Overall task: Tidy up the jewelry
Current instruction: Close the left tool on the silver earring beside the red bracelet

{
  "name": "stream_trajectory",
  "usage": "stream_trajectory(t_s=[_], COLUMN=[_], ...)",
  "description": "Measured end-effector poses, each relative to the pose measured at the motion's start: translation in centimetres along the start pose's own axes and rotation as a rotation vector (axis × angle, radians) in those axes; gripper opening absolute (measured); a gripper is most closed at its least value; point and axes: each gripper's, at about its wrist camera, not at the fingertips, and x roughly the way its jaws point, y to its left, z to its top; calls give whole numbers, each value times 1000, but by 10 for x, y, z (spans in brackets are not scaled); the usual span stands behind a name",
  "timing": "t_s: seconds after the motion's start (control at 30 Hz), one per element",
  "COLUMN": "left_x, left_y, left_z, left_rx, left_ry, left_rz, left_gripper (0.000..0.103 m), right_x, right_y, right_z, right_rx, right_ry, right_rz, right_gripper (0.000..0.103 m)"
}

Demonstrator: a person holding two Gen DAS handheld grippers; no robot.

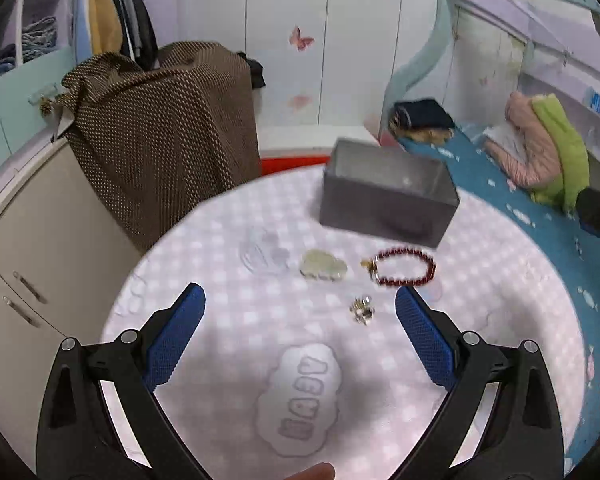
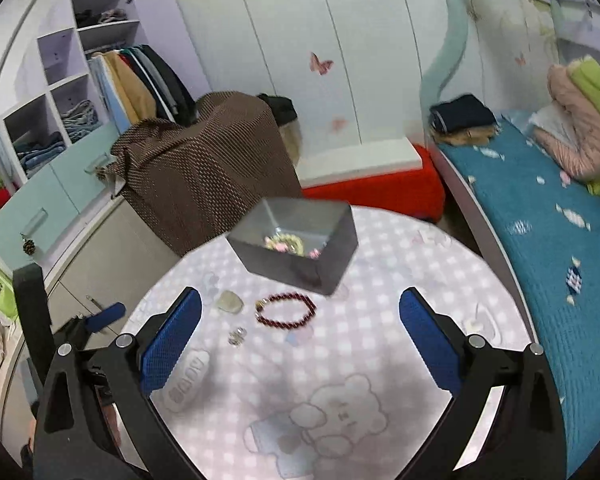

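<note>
left gripper [image 1: 300,304] and right gripper [image 2: 300,308] both spread wide and empty above the round table [image 2: 400,344]. red bead bracelet [image 2: 286,311] lies flat just in front of the grey box [image 2: 296,268], pale pendant [image 2: 230,302] to its left, small metal piece [image 2: 237,336] nearer the grippers. box holds some jewelry [image 2: 286,243], blurred.

Wide-open left gripper [image 1: 300,304] above red bead bracelet [image 1: 404,267], grey box [image 1: 384,204].

Matt grey box [image 2: 300,260], glossy red bead bracelet [image 2: 286,310], soft checked cloth tablecloth [image 2: 380,352], textured blue jaws
</note>
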Motion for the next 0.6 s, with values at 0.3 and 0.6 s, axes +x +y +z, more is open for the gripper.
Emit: stream_trajectory(t_s=[0.3, 0.6], left_x=[63, 82], left_y=[-24, -22], left_z=[-21, -23], left_rx=[-1, -38], left_ry=[125, 162], left_rz=[2, 0], left_gripper=[95, 75], right_x=[16, 29], right_y=[-20, -22], right_z=[-17, -22], right_rx=[46, 46], right_ry=[67, 113], right_rz=[-18, 1], right_gripper=[96, 96])
